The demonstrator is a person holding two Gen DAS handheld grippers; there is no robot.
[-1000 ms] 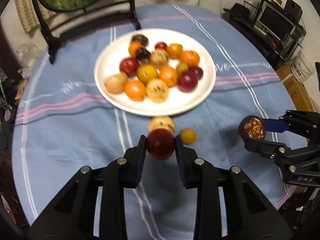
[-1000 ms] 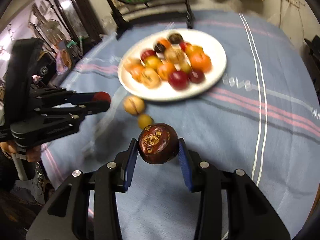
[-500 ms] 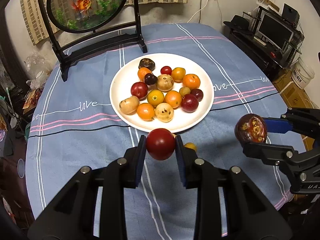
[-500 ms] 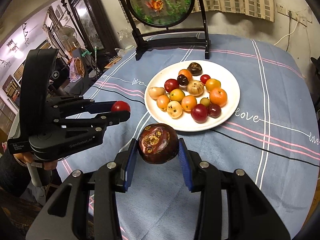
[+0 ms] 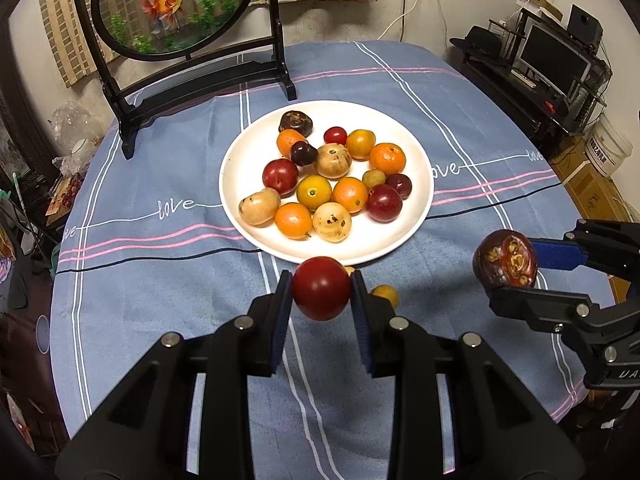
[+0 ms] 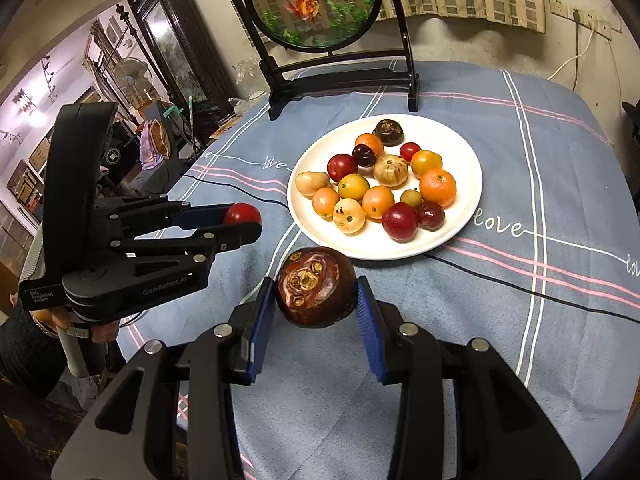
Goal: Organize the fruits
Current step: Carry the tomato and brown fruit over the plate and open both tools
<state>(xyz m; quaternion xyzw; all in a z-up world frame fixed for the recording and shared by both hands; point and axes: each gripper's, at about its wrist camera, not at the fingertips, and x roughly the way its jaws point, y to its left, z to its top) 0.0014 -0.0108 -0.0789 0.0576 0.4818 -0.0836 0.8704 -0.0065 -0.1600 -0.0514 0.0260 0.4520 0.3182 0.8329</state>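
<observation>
A white plate (image 5: 416,224) (image 6: 468,216) with several fruits stands mid-table. My left gripper (image 5: 321,294) is shut on a red round fruit (image 5: 321,292) and holds it above the cloth, just short of the plate's near rim. It also shows in the right wrist view (image 6: 242,220), with the red fruit (image 6: 241,213). My right gripper (image 6: 316,288) is shut on a dark brown mangosteen (image 6: 316,286), raised near the plate; the mangosteen also shows in the left wrist view (image 5: 505,264). A small yellow fruit (image 5: 385,294) lies on the cloth, partly hidden behind my left fingers.
A blue striped tablecloth (image 5: 160,272) covers the round table. A black-framed goldfish screen (image 5: 176,8) (image 6: 316,4) stands behind the plate. A monitor shelf (image 5: 552,60) and a white bucket (image 5: 608,148) stand off the table's right side.
Both grippers have risen and drawn back from the plate with their fruits still held. More of the table and the screen shows now.
</observation>
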